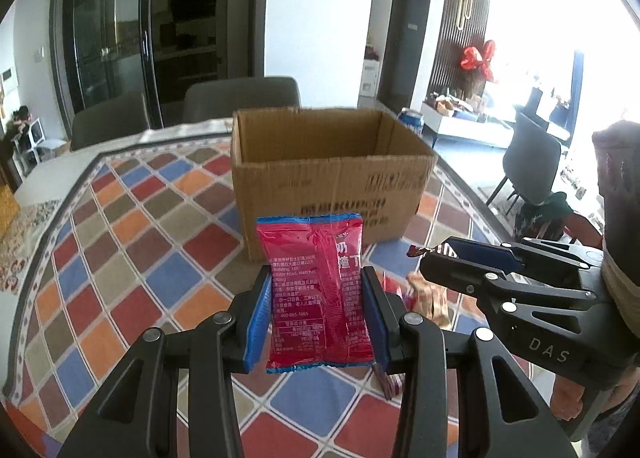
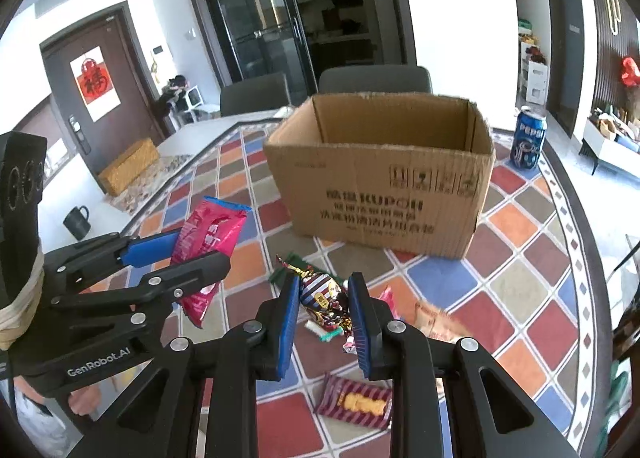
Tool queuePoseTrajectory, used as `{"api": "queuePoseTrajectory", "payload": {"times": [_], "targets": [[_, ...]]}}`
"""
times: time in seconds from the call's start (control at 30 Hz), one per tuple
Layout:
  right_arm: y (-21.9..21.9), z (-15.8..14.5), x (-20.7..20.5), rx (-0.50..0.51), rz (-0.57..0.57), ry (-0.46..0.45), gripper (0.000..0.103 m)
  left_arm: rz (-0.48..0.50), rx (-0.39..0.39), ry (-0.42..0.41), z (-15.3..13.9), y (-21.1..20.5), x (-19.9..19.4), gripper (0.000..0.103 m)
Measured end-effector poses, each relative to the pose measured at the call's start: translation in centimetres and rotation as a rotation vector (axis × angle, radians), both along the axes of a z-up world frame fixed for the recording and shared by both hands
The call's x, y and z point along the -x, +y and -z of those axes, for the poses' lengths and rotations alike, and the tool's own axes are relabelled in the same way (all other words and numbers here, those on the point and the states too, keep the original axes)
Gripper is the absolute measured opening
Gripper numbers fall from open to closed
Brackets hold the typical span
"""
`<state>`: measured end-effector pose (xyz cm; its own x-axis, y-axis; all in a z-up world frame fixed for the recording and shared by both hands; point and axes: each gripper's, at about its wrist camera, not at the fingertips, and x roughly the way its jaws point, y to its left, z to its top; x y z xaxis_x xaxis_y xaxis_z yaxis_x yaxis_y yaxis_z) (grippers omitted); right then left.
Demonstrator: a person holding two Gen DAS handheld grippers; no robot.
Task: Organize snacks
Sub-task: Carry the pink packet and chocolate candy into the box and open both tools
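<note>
One open brown cardboard box [image 2: 380, 178] stands on the checkered surface [image 2: 520, 298], and one blue Pepsi can [image 2: 529, 143] and one black mug [image 2: 78, 221] are there too. Two black tools with blue pads are in view: the left tool [image 1: 316, 314] and the right tool [image 2: 325, 322]. The snacks count as one pink-red foil packet [image 1: 316, 298], one striped, twisted candy wrapper [image 2: 322, 296], one dark red striped biscuit packet [image 2: 356, 404], one tan packet [image 2: 436, 322], blurred, and one green wrapper [image 2: 286, 272], partly hidden.

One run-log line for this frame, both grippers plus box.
left gripper: shut on red snack packet | right gripper: shut on wrapped candy | cardboard box: open, upright | loose snacks on table: striped biscuit pack
</note>
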<state>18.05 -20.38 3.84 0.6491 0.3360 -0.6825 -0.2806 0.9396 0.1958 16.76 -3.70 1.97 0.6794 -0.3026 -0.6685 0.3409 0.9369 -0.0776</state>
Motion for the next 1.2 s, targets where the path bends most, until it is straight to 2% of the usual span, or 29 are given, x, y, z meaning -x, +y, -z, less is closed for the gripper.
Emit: {"api": "queuePoseTrajectory", "payload": {"times": [0.37, 0.73, 0.97, 1.2], "targets": [[-1.1, -3.3, -1.6, -0.018, 0.044, -0.089, 0.026, 0.009, 0.014, -0.076, -3.1, -0.7, -1.9, 0.042], [-1.8, -6.1, -4.3, -0.023, 0.076, -0.146, 0.026, 0.002, 0.026, -0.116, -5.7, -1.1, -4.8, 0.042], [-2.1, -6.9, -7.2, -0.023, 0.094, -0.142, 0.026, -0.013, 0.04, -0.084, -6.3, -1.1, -8.5, 0.042], [-2.7, -6.7, -11.2, 0.0, 0.122, -0.097, 0.026, -0.023, 0.016, -0.044, -6.3, -1.4, -12.1, 0.042]]}}
